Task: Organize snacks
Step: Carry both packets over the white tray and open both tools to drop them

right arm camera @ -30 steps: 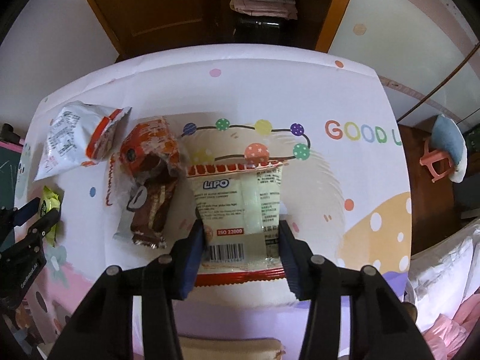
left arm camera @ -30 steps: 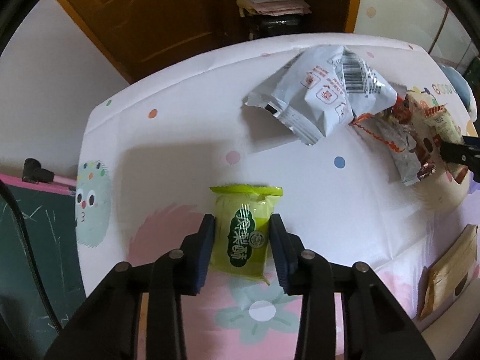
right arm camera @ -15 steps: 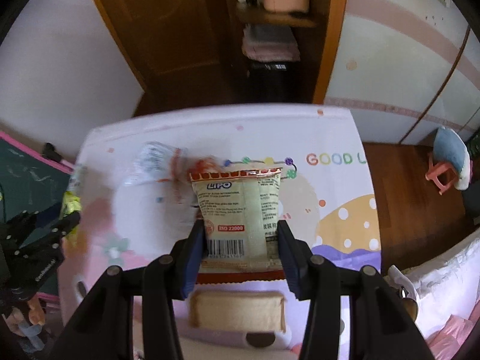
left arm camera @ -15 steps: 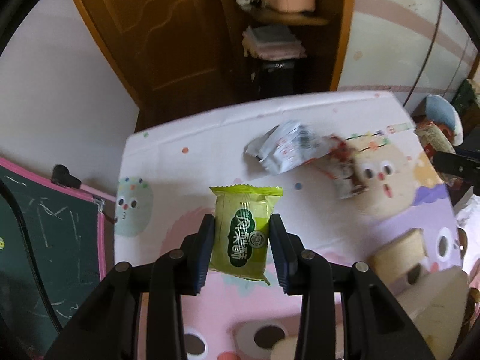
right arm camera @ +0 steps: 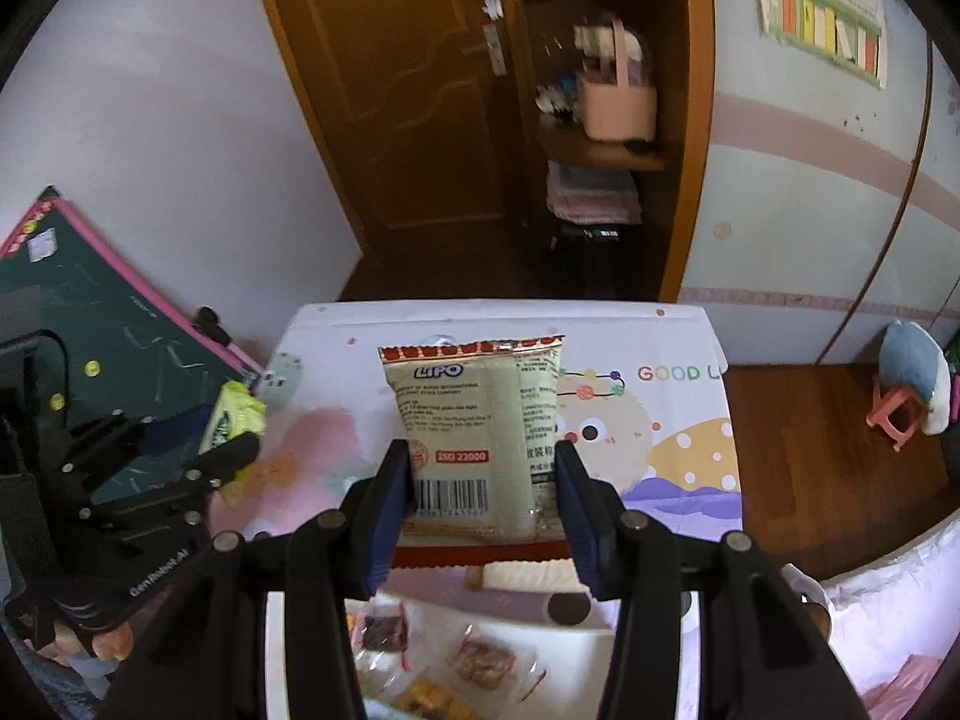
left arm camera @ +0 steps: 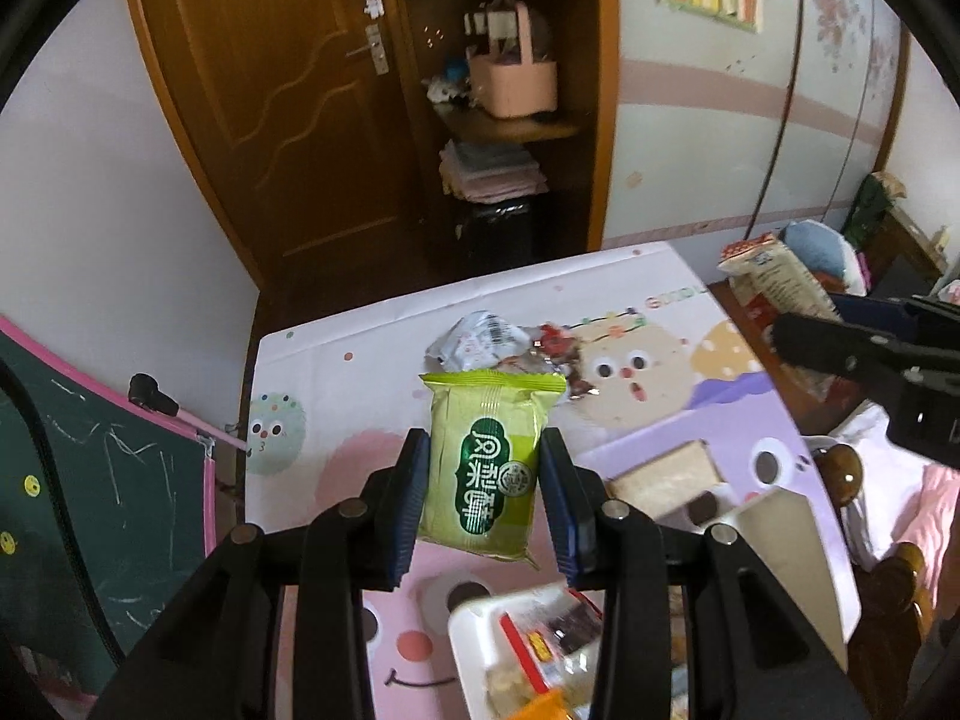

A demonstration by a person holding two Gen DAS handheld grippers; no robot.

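The left gripper pinches a green snack packet by its two long sides, both blue pads pressed against the wrapper, and carries it in the air above the table. The right gripper likewise clamps a cream LIPO packet with a red-edged seal, barcode side facing the camera, held clear of the table. The packet's lower edge is hidden behind the jaws.

Nearest the camera, at the table's near edge and below both grippers, sits a white tray. It holds several small wrapped snacks, but the black gripper frames cover most of it and the rest is blurred, so the pieces cannot be told apart; the right wrist view shows brownish squares in clear wrappers in the tray. Just beyond the tray a tan flat packet lies on the table's purple patch.

Toward the table's far edge, a crumpled white bag and a red-brown wrapper lie touching each other; the green packet covers their near parts. From the right wrist view the LIPO packet hides them almost wholly.

A green chalkboard with a pink frame leans to the left of the table. Behind the table stand a brown door and shelves with a pink basket. A pink stool stands on the wooden floor to the table's right.
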